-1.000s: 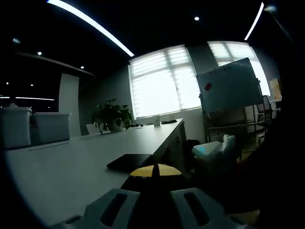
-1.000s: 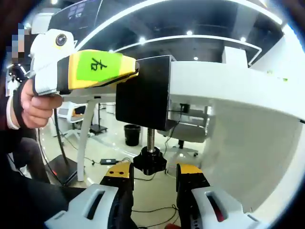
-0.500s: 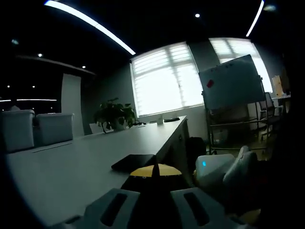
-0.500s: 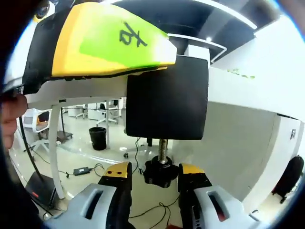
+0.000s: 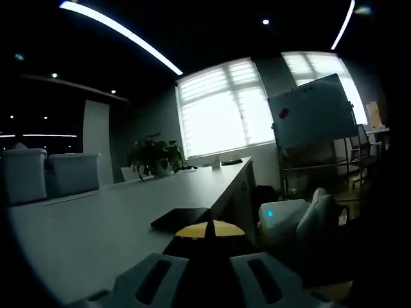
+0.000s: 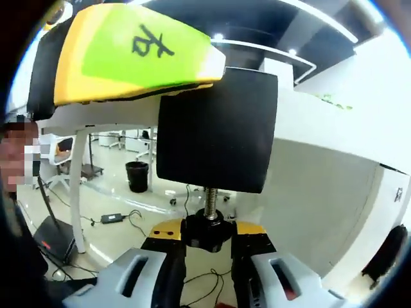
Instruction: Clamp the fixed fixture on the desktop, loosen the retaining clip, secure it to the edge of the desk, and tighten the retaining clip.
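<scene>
Since the earlier frame, the right gripper [image 6: 208, 239] closed its jaws onto the knob [image 6: 207, 233] below the clamp [image 6: 215, 131], at 6 o'clock. At 11 o'clock, the left gripper [image 6: 122, 54] held the clamp's top on the desk [image 6: 334, 128] edge. Tightening was in hand; next, turn the knob.

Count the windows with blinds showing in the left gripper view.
2: a wide window behind the plant, and a second window behind the whiteboard, which hides part of it.
</scene>
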`<state>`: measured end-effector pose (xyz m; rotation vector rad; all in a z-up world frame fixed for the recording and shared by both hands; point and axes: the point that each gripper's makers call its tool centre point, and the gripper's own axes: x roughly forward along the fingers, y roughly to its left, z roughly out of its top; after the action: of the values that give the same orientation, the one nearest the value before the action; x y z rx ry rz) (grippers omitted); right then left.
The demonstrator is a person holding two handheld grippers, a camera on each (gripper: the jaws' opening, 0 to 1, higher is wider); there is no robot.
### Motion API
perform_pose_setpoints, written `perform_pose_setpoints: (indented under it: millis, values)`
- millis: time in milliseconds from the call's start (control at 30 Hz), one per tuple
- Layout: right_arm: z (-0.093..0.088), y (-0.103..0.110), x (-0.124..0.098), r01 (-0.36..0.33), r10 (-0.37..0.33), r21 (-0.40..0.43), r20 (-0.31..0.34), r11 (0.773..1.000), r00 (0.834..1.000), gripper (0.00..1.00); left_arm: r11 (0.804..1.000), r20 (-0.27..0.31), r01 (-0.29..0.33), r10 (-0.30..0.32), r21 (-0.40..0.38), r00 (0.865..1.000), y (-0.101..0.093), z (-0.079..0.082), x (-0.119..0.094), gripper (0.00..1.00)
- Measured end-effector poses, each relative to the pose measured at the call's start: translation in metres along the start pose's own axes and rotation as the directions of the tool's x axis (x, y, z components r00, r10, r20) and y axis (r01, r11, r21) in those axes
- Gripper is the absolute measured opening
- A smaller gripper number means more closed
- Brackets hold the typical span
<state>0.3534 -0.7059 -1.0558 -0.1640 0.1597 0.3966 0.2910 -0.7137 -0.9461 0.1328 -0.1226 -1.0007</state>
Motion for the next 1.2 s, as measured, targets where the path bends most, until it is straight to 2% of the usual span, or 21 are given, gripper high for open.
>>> perform_pose_setpoints:
  millis: [67,100,167,200,267,367,400,433,567,600,667,767,833,900,967,1033,1133,1200]
  values:
    - [0.001,0.000,-0.002,-0.061,0.061,-0.049,-0.001,0.997,0.998,0.24,1.000,-0.002,-0.001,0.001,0.000,1.000,-0.002,0.001,0.000,0.01]
    - [0.000,0.002,-0.002,-0.108,0.107,-0.037,-0.012,0.993,0.994,0.24,1.000,-0.003,-0.003,0.003,0.006,1.000,-0.003,0.001,0.000,0.01]
    - [-0.001,-0.001,0.001,-0.170,0.169,-0.105,-0.019,0.980,0.985,0.24,1.000,-0.005,-0.002,0.002,0.006,1.000,-0.002,0.000,0.000,0.01]
    - [-0.002,0.003,0.000,-0.209,0.207,-0.091,-0.030,0.974,0.978,0.24,1.000,-0.005,-0.002,0.002,0.004,1.000,-0.002,0.001,0.000,0.01]
    - [-0.001,0.008,0.000,-0.268,0.265,-0.130,-0.037,0.955,0.964,0.24,1.000,-0.010,0.004,-0.004,0.021,1.000,-0.002,0.000,0.001,0.01]
    - [0.000,0.014,0.000,-0.358,0.356,-0.142,-0.038,0.923,0.934,0.24,1.000,-0.024,-0.001,0.001,0.030,1.000,-0.004,0.000,0.002,0.01]
    - [0.000,0.016,0.000,-0.391,0.390,-0.135,-0.034,0.910,0.920,0.24,0.999,-0.026,0.000,0.001,0.033,1.000,-0.003,0.000,0.002,0.01]
    - [0.000,0.018,-0.001,-0.437,0.438,-0.120,-0.022,0.892,0.899,0.24,0.999,-0.028,0.000,0.001,0.034,1.000,-0.003,0.000,0.001,0.01]
    - [0.001,0.021,-0.004,-0.532,0.539,-0.142,0.010,0.835,0.843,0.24,1.000,-0.029,-0.004,0.004,0.019,1.000,-0.002,-0.001,0.001,0.01]
    - [0.002,0.021,-0.005,-0.546,0.556,-0.168,0.013,0.821,0.831,0.24,1.000,-0.029,-0.006,0.006,0.018,1.000,-0.002,-0.001,0.001,0.01]
    - [0.002,0.019,-0.003,-0.562,0.570,-0.171,0.000,0.810,0.822,0.24,1.000,-0.028,-0.007,0.007,0.018,1.000,-0.003,-0.001,0.002,0.01]
    - [0.002,0.020,-0.005,-0.596,0.605,-0.175,-0.002,0.784,0.796,0.24,1.000,-0.025,-0.007,0.007,0.016,1.000,-0.003,-0.001,0.003,0.01]
    - [0.002,0.021,-0.005,-0.598,0.608,-0.176,-0.001,0.782,0.794,0.25,1.000,-0.025,-0.003,0.003,0.009,1.000,-0.003,-0.001,0.002,0.01]
    - [0.002,0.024,-0.003,-0.585,0.593,-0.164,-0.005,0.794,0.806,0.25,1.000,-0.023,-0.001,0.001,0.006,1.000,-0.003,-0.001,0.002,0.01]
    - [0.003,0.025,-0.001,-0.550,0.559,-0.180,-0.002,0.816,0.829,0.26,1.000,-0.016,0.001,-0.001,-0.003,1.000,-0.003,0.000,0.002,0.01]
    - [0.004,0.025,0.001,-0.524,0.534,-0.178,0.010,0.833,0.845,0.26,1.000,-0.008,0.003,-0.003,-0.004,1.000,-0.003,0.000,0.002,0.01]
    - [0.006,0.021,0.003,-0.456,0.461,-0.090,0.047,0.885,0.886,0.26,1.000,-0.004,0.001,-0.001,-0.010,1.000,-0.003,0.000,0.002,0.01]
    - [0.010,0.019,0.001,-0.397,0.402,-0.079,0.070,0.915,0.913,0.27,1.000,-0.001,0.000,0.000,-0.015,1.000,-0.003,0.000,0.002,0.01]
